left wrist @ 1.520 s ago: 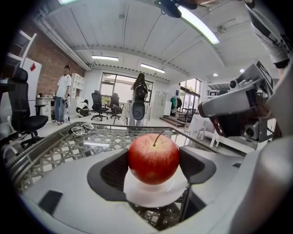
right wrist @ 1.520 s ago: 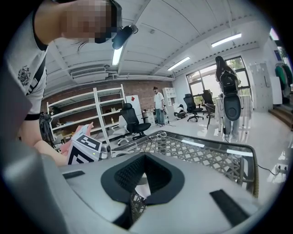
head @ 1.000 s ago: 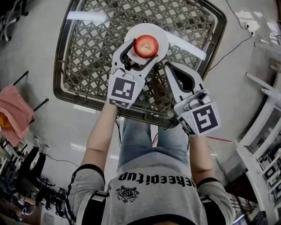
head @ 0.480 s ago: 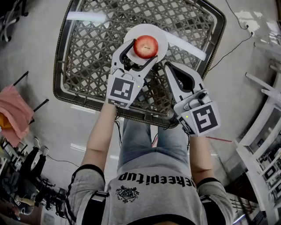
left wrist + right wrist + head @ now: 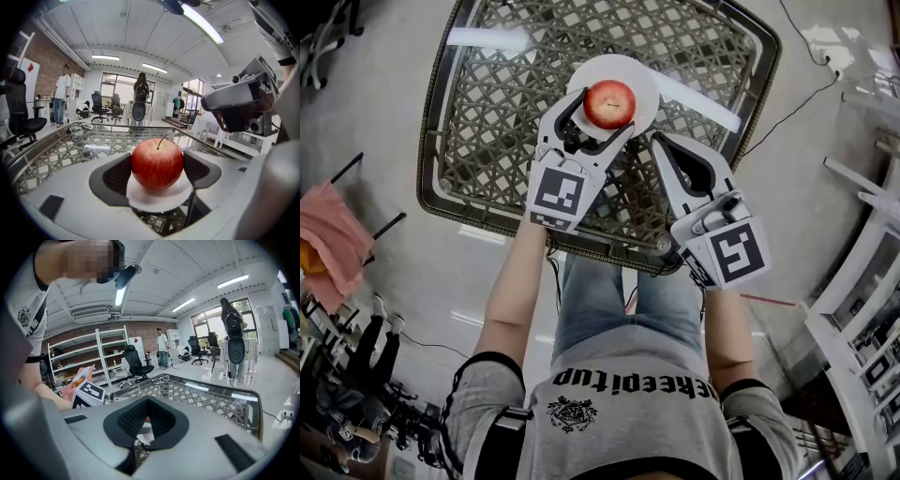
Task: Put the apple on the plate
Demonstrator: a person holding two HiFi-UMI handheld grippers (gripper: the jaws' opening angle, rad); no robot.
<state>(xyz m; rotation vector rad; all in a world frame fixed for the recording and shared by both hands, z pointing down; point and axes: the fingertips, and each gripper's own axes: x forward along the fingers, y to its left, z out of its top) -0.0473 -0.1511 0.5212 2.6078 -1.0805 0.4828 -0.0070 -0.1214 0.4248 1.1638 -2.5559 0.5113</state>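
Red apple (image 5: 610,101) on the white plate (image 5: 645,80), clamped between the jaws of the left gripper (image 5: 602,117).

Position: the apple stood stem-up and appeared to rest on the plate, toward the far side of the glass-topped wicker table (image 5: 487,112). In the left gripper view the ribbed pads (image 5: 117,174) bore on both flanks of the fruit at its widest girth, so it lay squarely between the jaws, with the plate rim showing beneath. The right gripper (image 5: 661,141) was closed on nothing, jaws together, just beside the plate on its near right and clear of the apple. Handling, as judged: firm, fairly heavy for its size, with smooth skin that may slip or bruise. It was round and liable to roll. Hold at the widest girth with moderate force, never by the stem.
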